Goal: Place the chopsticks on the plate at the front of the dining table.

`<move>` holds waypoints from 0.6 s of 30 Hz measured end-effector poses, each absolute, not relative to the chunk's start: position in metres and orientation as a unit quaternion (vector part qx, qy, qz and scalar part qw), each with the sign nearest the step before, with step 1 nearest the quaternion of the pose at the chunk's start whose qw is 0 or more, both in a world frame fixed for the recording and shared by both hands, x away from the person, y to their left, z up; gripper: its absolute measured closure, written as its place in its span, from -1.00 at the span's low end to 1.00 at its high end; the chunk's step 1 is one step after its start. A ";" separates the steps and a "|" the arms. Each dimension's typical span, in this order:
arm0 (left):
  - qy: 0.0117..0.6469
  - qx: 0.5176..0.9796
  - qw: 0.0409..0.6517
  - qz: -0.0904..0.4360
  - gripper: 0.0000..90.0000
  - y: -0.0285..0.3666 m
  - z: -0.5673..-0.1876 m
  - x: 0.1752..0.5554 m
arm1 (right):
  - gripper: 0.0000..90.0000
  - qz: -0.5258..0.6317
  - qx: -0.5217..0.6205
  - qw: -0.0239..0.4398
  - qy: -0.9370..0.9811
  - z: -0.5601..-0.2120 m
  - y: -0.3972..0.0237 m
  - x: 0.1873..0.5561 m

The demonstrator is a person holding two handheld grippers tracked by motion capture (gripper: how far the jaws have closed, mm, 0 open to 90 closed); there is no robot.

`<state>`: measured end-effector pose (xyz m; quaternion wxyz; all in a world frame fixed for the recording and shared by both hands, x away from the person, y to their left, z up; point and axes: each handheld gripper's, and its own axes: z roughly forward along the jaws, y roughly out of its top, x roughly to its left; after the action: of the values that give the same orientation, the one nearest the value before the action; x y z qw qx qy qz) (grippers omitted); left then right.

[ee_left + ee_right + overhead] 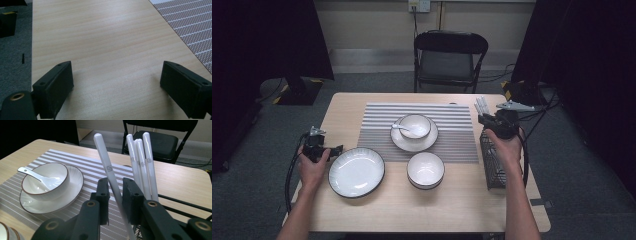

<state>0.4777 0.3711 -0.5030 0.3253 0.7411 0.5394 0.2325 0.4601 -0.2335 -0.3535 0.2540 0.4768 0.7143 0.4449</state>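
Observation:
My right gripper [115, 182] is shut on one white chopstick [105, 157], which leans left, apart from the other white chopsticks [142, 157]. They stand in a black wire holder [493, 160] at the table's right edge, where the right gripper [484, 120] is over its far end. My left gripper [337, 149] rests at the table's left, beside a large white plate [356, 171]. The left gripper [117, 75] is open over bare wood with nothing between its jaws.
A striped placemat [452, 130] carries a saucer with a white bowl [45, 182] and a spoon [32, 173] in it. An empty white bowl [425, 170] sits in front of the mat. A black folding chair [449, 55] stands behind the table.

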 end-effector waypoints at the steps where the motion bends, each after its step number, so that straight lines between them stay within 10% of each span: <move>1: 0.539 0.741 0.325 0.232 -0.76 0.371 -0.503 0.478 | 0.69 0.445 0.476 0.252 0.715 -0.353 -0.234 0.459; 18: 0.540 0.741 0.326 0.232 -0.76 0.371 -0.503 0.478 | 0.74 0.403 0.498 0.254 0.724 -0.358 -0.234 0.464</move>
<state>0.4777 0.3710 -0.5031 0.3258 0.7405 0.5400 0.2321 0.4642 -0.2337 -0.3580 0.2542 0.4984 0.7244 0.4028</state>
